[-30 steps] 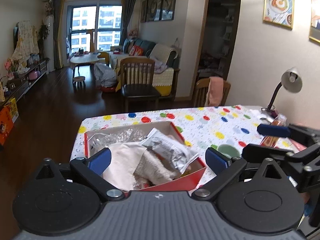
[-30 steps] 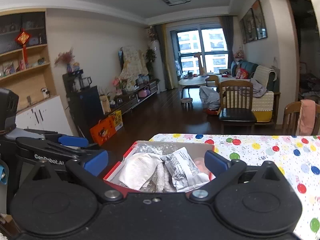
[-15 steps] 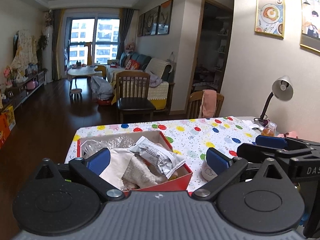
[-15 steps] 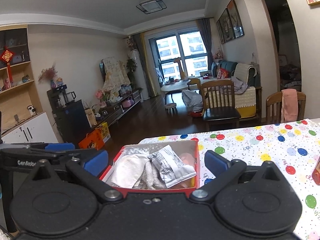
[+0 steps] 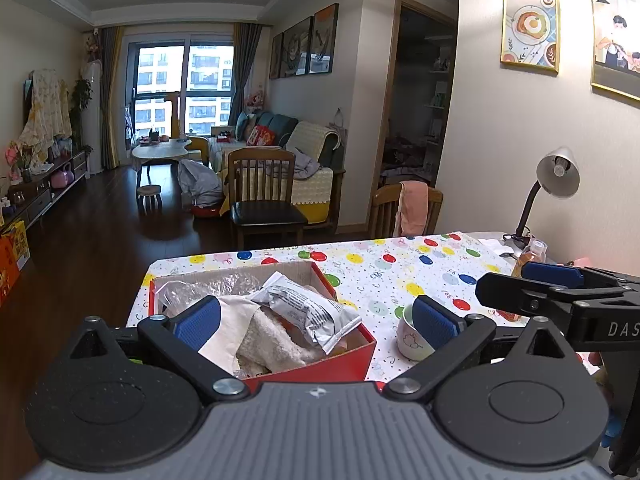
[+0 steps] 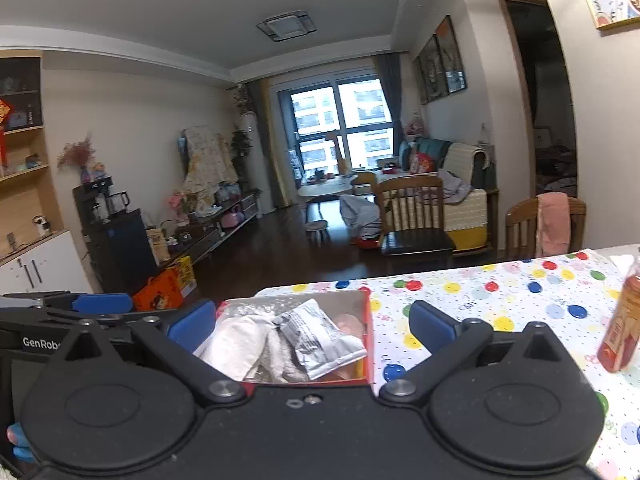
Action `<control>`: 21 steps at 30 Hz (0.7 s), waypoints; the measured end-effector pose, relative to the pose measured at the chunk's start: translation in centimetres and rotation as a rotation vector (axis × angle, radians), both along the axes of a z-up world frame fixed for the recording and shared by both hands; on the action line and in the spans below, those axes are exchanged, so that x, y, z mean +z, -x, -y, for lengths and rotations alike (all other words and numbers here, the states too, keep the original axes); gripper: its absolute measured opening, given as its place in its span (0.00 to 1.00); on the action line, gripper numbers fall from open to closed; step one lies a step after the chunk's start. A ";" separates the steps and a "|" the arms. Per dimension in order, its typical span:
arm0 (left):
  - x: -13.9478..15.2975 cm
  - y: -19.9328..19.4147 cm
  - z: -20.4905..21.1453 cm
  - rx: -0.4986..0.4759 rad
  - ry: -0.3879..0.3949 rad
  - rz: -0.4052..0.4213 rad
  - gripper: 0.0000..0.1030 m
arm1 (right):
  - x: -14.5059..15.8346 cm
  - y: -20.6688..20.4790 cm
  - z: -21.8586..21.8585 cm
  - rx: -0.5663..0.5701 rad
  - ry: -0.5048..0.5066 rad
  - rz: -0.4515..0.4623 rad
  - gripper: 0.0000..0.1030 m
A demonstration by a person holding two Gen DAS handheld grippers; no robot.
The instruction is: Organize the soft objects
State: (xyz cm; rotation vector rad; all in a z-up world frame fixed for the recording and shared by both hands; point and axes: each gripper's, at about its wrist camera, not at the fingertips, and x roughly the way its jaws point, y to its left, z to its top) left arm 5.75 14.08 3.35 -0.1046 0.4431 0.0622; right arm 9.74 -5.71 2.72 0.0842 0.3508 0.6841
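A red box [image 5: 320, 366] stands on the polka-dot table [image 5: 400, 272]. It holds a silver foil packet [image 5: 308, 310], a white fluffy towel [image 5: 272, 344], a white cloth [image 5: 228, 328] and clear crinkled plastic [image 5: 216, 286]. My left gripper [image 5: 316, 322] is open and empty, held back above the box's near side. My right gripper [image 6: 312, 322] is open and empty too, above the box [image 6: 368, 336] from its near edge. The packet [image 6: 320, 336] and cloth [image 6: 236, 344] also show in the right wrist view. The right gripper shows at the right of the left wrist view [image 5: 560, 292].
A small white and green cup [image 5: 408, 336] stands right of the box. An orange bottle [image 6: 620, 328] stands at the table's right. A desk lamp [image 5: 554, 180] is by the wall. Wooden chairs [image 5: 264, 200] stand beyond the table's far edge.
Both grippers have pulled back and up from the box, so it looks smaller and lower. The cup has come into the left wrist view and the orange bottle into the right wrist view.
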 end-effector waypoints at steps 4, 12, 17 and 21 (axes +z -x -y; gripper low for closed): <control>-0.2 0.2 0.3 0.000 0.001 -0.006 1.00 | -0.3 0.4 0.4 -0.019 0.002 -0.017 1.00; -0.1 0.6 1.1 -0.019 -0.008 0.000 1.00 | -0.5 1.0 1.0 -0.072 0.010 -0.018 1.00; -0.1 0.7 1.4 -0.028 -0.010 -0.006 1.00 | -0.7 1.5 1.5 -0.122 0.015 -0.008 1.00; 0.0 0.8 1.6 -0.040 -0.015 -0.002 1.00 | -0.8 1.8 1.7 -0.140 0.017 -0.011 1.00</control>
